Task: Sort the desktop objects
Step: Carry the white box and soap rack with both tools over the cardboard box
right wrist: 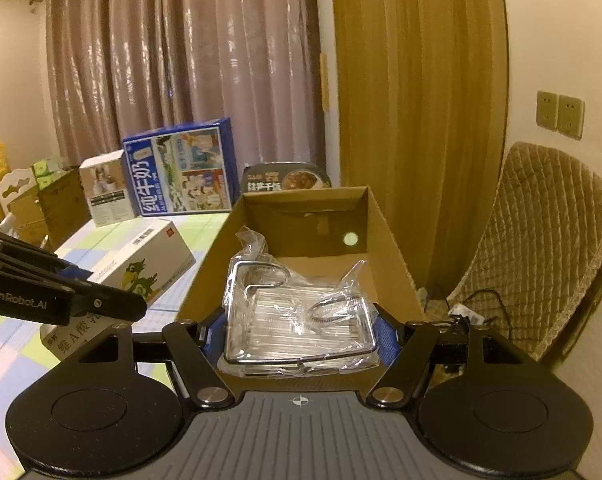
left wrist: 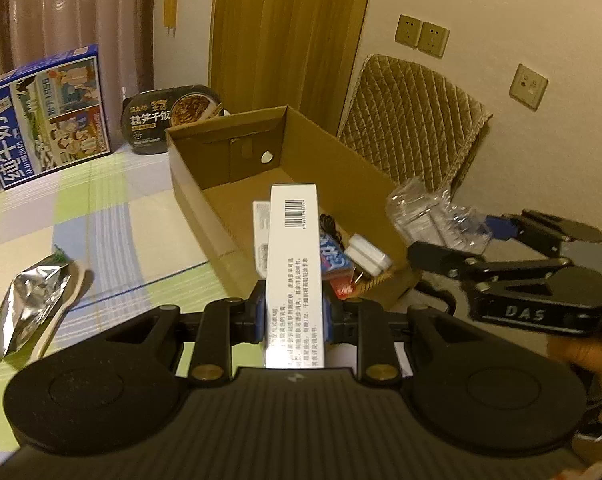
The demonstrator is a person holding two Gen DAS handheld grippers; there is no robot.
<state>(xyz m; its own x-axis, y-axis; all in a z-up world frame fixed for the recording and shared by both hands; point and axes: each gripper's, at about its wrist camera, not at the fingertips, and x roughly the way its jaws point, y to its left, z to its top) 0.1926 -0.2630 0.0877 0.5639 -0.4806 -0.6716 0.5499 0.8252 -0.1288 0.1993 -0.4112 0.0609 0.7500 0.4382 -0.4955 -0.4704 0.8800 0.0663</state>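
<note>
Checked cloth in pale green, blue and cream covered the table. Nearest, the left gripper clamped a long white carton printed with a barcode, angled down toward an open cardboard box. Beside it, the right gripper gripped a wire rack in crinkled clear plastic above that box. Farther back stood a blue milk carton marked "1956".

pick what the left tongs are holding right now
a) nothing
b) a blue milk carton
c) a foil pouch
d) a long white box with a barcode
d: in the left wrist view the left tongs are clamped on a long white box with a barcode near its far end, held over the cardboard box; the foil pouch lies on the table and the blue milk carton stands at the back.
</note>
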